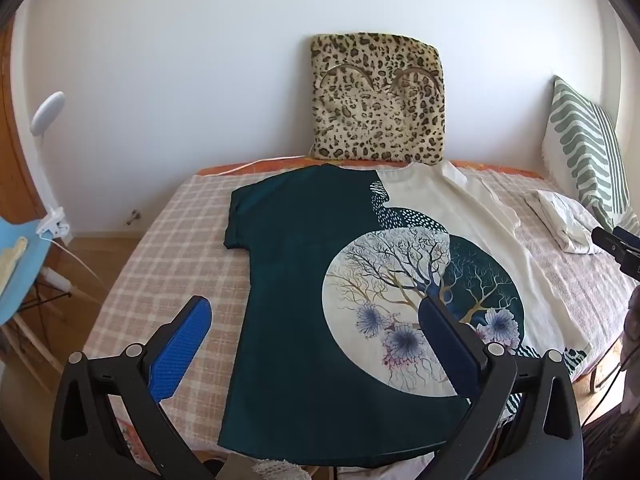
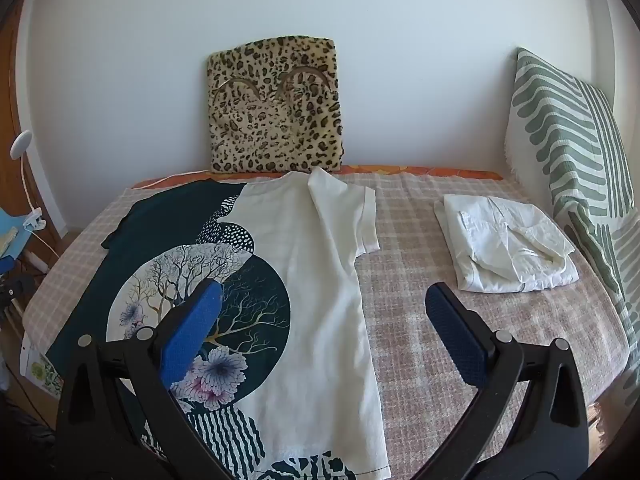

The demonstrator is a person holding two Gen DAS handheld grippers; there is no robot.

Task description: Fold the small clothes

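We hold both tongs spread, gripping nothing: left tongs (image 1: 316, 312) above the T-shirt (image 1: 296, 264), right tongs (image 2: 324, 300) over its cream edge. T-shirt lies flat on the bed (image 2: 460, 340), right sleeve folded in; folded white garment (image 2: 504, 248) near the striped pillow (image 2: 568, 140).

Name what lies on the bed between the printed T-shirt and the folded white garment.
Only bare checked bedcover separates the T-shirt from the folded white garment; the right wrist view shows it best.
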